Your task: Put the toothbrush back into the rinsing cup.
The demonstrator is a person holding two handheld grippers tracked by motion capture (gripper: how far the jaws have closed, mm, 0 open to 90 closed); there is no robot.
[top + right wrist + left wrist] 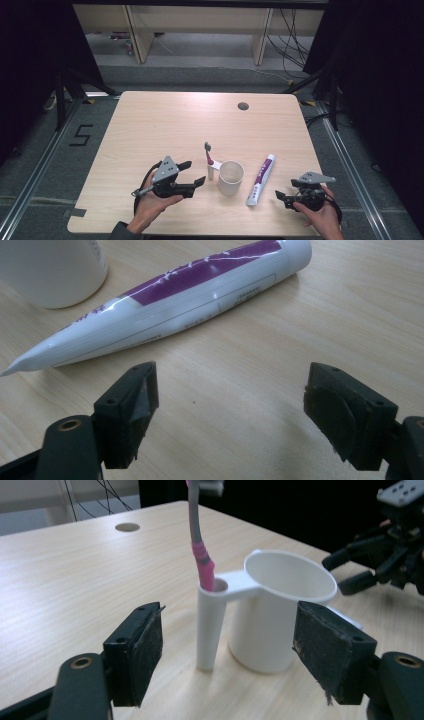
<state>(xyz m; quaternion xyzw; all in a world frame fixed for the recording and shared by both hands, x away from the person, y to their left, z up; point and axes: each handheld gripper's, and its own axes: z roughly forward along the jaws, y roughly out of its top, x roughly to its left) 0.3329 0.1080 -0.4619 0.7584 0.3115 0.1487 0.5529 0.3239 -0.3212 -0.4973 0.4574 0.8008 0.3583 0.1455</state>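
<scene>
Left hand-held gripper (pixel 227 655) released, toothbrush (pixel 200 555) upright in cup (pixel 280 610) holder just ahead.

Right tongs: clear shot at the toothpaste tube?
Probably yes. The right tongs stand open, aimed at the tube, which lies flat on bare table just ahead, with nothing between them.

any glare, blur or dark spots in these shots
High view: even light on the table, black surroundings, soft detail. Left gripper view: cup fairly sharp, toothbrush cut off at the top edge. Right gripper view: glare streaks along the toothpaste tube, near jaws slightly soft.
</scene>
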